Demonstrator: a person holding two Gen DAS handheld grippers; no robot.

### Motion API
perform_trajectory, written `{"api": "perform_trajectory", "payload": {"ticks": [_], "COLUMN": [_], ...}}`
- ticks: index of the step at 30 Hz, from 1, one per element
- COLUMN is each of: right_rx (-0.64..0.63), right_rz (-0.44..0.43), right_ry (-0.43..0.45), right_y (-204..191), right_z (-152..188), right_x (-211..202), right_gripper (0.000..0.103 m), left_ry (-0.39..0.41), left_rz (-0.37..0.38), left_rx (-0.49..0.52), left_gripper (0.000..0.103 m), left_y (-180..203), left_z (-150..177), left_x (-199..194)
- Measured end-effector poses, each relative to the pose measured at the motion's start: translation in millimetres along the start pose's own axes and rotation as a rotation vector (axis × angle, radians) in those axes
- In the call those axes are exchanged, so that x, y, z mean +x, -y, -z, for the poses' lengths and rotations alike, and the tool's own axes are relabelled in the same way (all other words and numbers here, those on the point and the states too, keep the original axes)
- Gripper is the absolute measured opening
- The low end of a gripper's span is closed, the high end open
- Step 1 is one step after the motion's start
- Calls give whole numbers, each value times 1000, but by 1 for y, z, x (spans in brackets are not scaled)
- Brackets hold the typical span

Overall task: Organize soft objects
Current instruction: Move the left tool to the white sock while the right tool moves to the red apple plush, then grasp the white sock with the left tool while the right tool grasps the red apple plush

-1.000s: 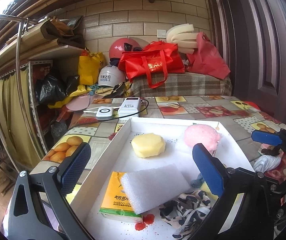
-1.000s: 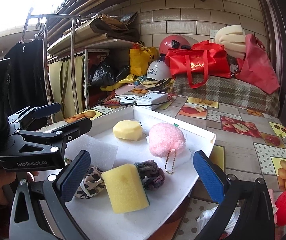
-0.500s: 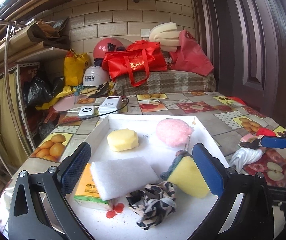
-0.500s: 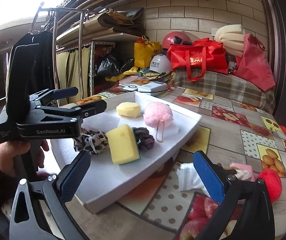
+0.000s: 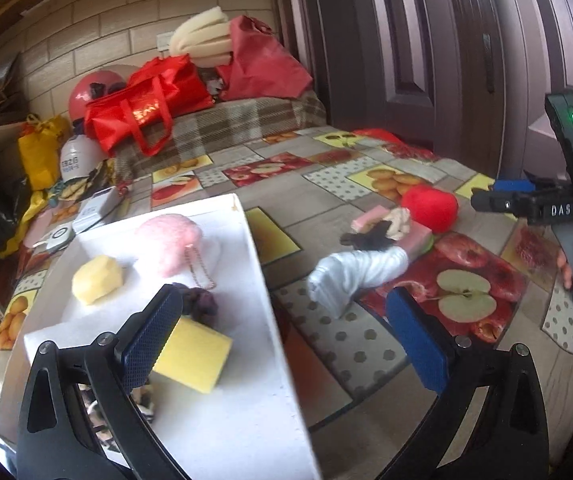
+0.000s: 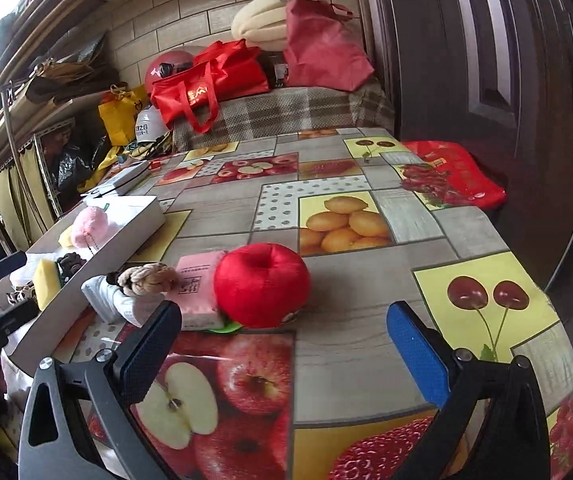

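Meanwhile, my left gripper (image 5: 286,336) hangs wide and empty over the white tray's (image 5: 258,280) right wall, with a yellow sponge (image 5: 194,354) and pink pompom (image 5: 168,240) at ten o'clock inside it. My right gripper (image 6: 282,344), equally wide and empty, faces a red plush apple (image 6: 261,280) at twelve o'clock, touching a pink tissue pack (image 6: 196,284) on the fruit-print tablecloth (image 6: 366,320).

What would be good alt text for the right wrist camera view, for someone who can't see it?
The open right gripper faces a red plush apple on a fruit-print tablecloth, holding nothing. Left of the apple lie a pink tissue pack, a beige scrunchie and a white cloth, with a white tray of soft items beyond.
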State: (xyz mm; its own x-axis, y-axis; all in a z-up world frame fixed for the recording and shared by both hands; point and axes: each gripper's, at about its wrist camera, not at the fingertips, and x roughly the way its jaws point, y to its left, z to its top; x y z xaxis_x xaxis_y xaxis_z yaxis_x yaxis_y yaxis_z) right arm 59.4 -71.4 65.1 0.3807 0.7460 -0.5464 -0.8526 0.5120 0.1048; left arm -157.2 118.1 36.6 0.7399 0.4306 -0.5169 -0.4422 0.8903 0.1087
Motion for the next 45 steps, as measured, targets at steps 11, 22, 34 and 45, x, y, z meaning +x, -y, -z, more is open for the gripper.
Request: {"api": "perform_trajectory", "payload": {"ticks": [11,22,34,45], "right_rx": [22,225,265,289], "right_rz": [-117,-201,-226,-238], "right_ry": [-61,-128,-122,-114], "right_y": [-2,33,39,44], "right_z": [-13,-11,-12,-11], "right_x": [39,57,56,55], "right_gripper": [102,67,67,67], "left_ry": [-118,-169,-243,-255], "left_rz": [94,139,132,381], "left_rx": [-83,-195,-162,-56], "left_gripper": [102,102,102,93], "left_y": [27,34,46,78], "left_z": [-20,-26,-37,-12], "left_x": [47,61,92,37]}}
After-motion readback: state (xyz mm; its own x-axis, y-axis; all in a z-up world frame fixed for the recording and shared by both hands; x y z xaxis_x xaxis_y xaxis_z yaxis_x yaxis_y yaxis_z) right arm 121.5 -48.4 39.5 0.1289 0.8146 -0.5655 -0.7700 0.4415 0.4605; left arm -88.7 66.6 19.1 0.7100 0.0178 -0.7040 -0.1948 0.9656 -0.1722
